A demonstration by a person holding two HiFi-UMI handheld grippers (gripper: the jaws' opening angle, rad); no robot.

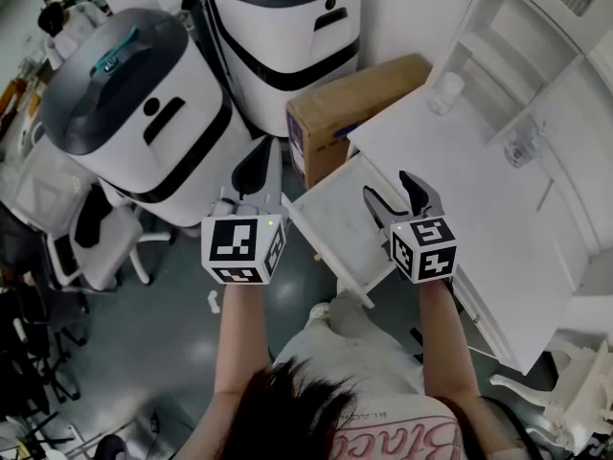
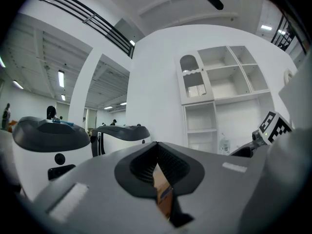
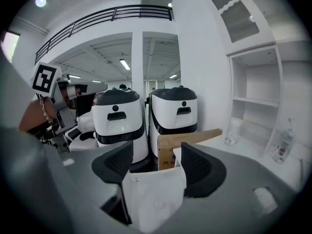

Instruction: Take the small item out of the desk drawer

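Observation:
The white desk drawer [image 1: 335, 226] stands pulled out from the white desk [image 1: 460, 190], and I see no small item in it. My right gripper [image 1: 388, 188] hovers over the drawer's right side with its jaws open and nothing between them. In the right gripper view the drawer's white panel [image 3: 153, 199] lies below and beyond the open right gripper [image 3: 156, 156]. My left gripper [image 1: 269, 149] is held to the left of the drawer, over the floor, with its jaws shut and empty. In the left gripper view the left gripper [image 2: 157, 149] has its pads meeting at the tips.
A cardboard box [image 1: 352, 111] stands on the floor behind the drawer. Two large white machines [image 1: 134, 113] [image 1: 287, 36] stand at the back left. A glass jar [image 1: 446, 92] and a bottle [image 1: 523, 148] rest on the desk below open shelves [image 1: 522, 36]. White chairs [image 1: 105, 247] are at the left.

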